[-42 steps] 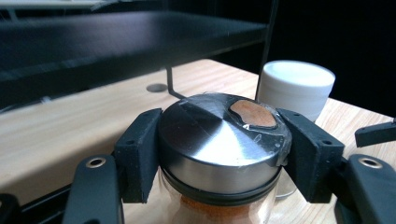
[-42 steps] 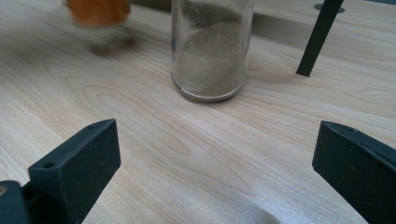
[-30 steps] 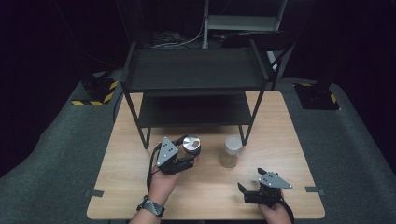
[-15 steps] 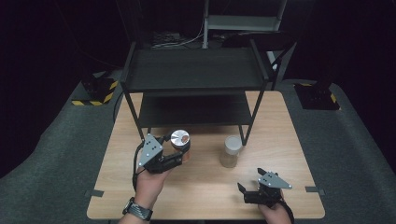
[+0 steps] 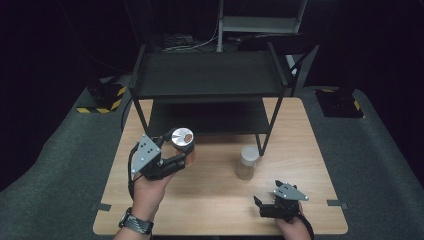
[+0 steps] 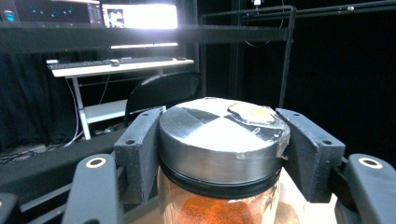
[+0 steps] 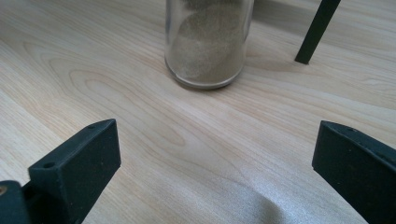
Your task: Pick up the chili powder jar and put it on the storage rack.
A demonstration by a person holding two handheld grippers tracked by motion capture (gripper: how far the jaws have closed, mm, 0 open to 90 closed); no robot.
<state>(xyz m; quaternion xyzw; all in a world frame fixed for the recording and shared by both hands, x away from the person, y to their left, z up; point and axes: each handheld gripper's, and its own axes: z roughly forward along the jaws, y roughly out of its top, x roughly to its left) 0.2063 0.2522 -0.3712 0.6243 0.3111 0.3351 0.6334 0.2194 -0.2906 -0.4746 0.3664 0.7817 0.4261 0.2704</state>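
Jaws of the left hand-held gripper (image 5: 172,159) clamp the round silver lid of a glass jar of orange-red powder (image 5: 183,146), holding it clear above the wooden bench (image 5: 210,200), in front of the black two-tier metal shelf (image 5: 207,75). Near the bench's front edge, the right hand-held gripper (image 5: 260,202) rests with its jaws spread wide and nothing between them, pointing toward a clear glass jar of tan powder (image 5: 246,162) standing beside the shelf's front right leg (image 5: 267,127).

The wooden table (image 5: 210,200) has a light top. On its far half stands a black shelf rack (image 5: 207,80) with two levels. A glass jar with pale powder (image 5: 247,162) stands upright on the table, just beside the rack's near right leg.
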